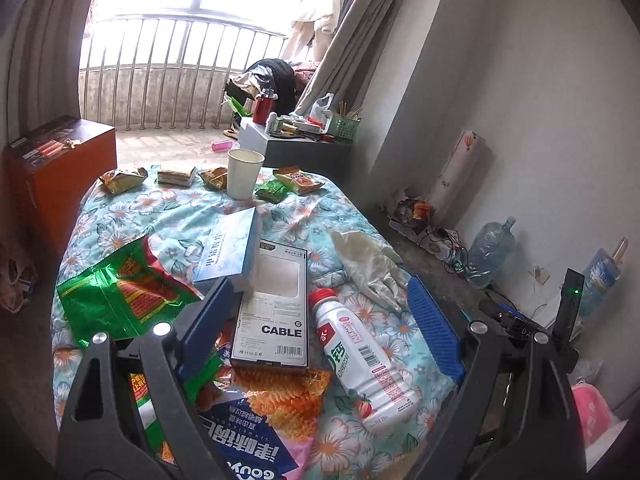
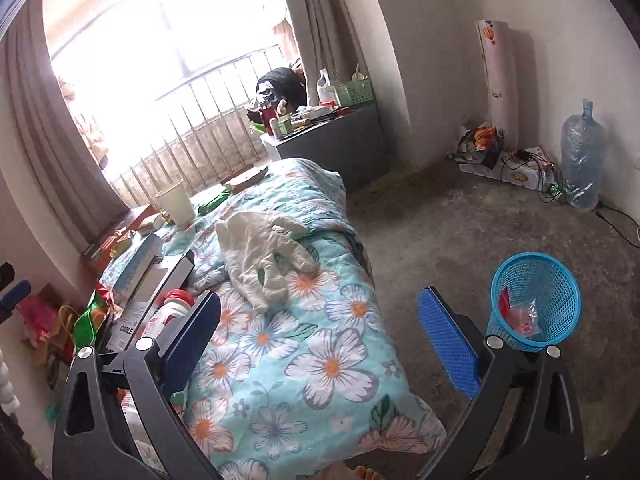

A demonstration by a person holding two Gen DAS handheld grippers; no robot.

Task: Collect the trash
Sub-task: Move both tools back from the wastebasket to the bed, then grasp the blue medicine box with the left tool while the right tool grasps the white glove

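Both the left hand-held gripper and right hand-held gripper gape wide and empty, so the milk bottle could roll off the bed if nudged.

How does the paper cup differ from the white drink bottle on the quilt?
The paper cup stands upright at the far end; the drink bottle lies on its side at the near end. The cup is open-topped and plain; the bottle has a red cap and a printed label. Both rest on the floral quilt, ungripped.
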